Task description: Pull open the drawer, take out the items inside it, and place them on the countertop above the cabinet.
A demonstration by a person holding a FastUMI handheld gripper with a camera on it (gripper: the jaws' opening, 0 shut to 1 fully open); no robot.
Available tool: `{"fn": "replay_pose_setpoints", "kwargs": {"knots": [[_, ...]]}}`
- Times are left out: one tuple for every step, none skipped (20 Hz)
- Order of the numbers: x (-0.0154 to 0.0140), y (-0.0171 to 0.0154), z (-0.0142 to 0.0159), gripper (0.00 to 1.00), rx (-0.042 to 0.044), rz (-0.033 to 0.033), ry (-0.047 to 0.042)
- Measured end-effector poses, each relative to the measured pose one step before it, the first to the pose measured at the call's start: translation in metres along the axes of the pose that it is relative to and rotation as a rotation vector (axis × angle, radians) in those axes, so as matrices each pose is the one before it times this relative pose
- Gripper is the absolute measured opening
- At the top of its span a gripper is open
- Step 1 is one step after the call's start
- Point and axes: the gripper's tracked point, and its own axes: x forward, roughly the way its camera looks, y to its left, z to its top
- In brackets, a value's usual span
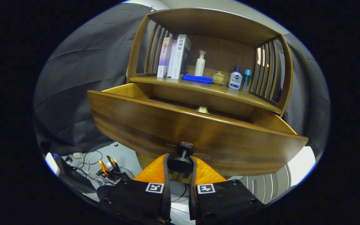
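Observation:
The wooden drawer (180, 125) of a cabinet stands pulled out toward me, its front panel wide across the view. A dark round knob (181, 162) on that panel sits between my fingers, and my gripper (180, 160) is shut on it. Over the drawer's top edge peeks the pale tip of an item (202, 109) lying inside; the rest of the drawer's inside is hidden. Above the drawer runs the wooden countertop (217, 90) of the cabinet.
On the countertop stand books (175, 56), a white pump bottle (200, 63), a folded blue cloth (197, 78), a small lidded cup (218, 77), a white and blue bottle (235, 78) and a blue bottle (246, 79). Slatted side walls flank it. Cables and tools (105, 168) lie on the floor below.

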Motion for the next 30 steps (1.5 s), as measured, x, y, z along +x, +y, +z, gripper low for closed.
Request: {"fn": "replay_pose_setpoints", "kwargs": {"knots": [[-0.00458,0.00236,-0.00354,0.25,0.00195,0.00926,0.00993],[-0.00303,0.00118,-0.00148,0.25,0.00761,0.0071,0.00401],[-0.00255,0.00183,-0.00119,0.25,0.00364,0.00445,0.00341],[-0.00189,0.00123,0.00052,0.25,-0.00821,-0.00032,-0.0064],[0.00073,0.00095,-0.00009,0.25,-0.01551,-0.00463,-0.00586],[-0.00005,-0.00094,0.00087,0.25,-0.01163,-0.00748,-0.00575],[-0.00021,0.00133,-0.00173,0.25,0.00082,0.0021,0.00172],[-0.00015,0.00073,-0.00083,0.35,0.01205,0.00727,0.00756],[0.00028,0.00118,0.00012,0.44,0.01066,0.01611,0.00992],[-0.00306,0.00097,-0.0003,0.53,-0.0005,0.01353,0.00636],[-0.00331,-0.00106,-0.00082,0.63,-0.00079,0.01047,0.00491],[-0.00295,0.00251,0.00048,0.72,-0.00448,0.0184,0.00003],[-0.00437,0.00078,-0.00041,0.81,-0.01068,0.01352,-0.00282],[-0.00898,-0.0006,0.00521,0.91,-0.00895,0.00358,-0.00243],[-0.00346,-0.00275,-0.00229,1.0,-0.00976,-0.00682,-0.00847],[-0.00425,-0.00217,0.00384,0.99,-0.00302,-0.00184,-0.01248],[-0.00579,-0.00233,0.00587,0.98,0.00023,-0.00039,-0.01526],[-0.00395,-0.00215,0.00654,0.98,0.00064,0.00052,-0.01409],[-0.00577,-0.00265,0.00662,0.98,0.00117,0.00451,-0.01002],[-0.00517,-0.00131,0.0065,0.98,0.00288,0.00997,-0.00429],[-0.00473,0.00064,0.00765,0.98,0.00352,0.01688,-0.00952],[-0.00419,0.00383,0.00851,0.98,-0.0044,0.03806,-0.00667],[-0.00579,0.00623,0.00945,0.98,-0.01088,0.05513,-0.01149],[-0.00337,0.00504,0.01012,0.98,-0.00779,0.04598,-0.00818],[-0.00664,-0.00382,0.00789,0.98,-0.00163,0.01141,-0.00634],[-0.0047,-0.00777,0.01045,0.98,0.00122,-0.01186,-0.01714],[-0.00166,-0.00677,0.0104,0.98,0.00089,-0.01091,-0.01811],[-0.00003,-0.00673,0.01,0.98,0.00243,-0.01115,-0.01827],[0.00027,-0.00734,0.00929,0.98,0.0073,-0.01433,-0.01424],[-0.00095,-0.00412,0.00697,0.98,0.01107,-0.00936,-0.007]]}}
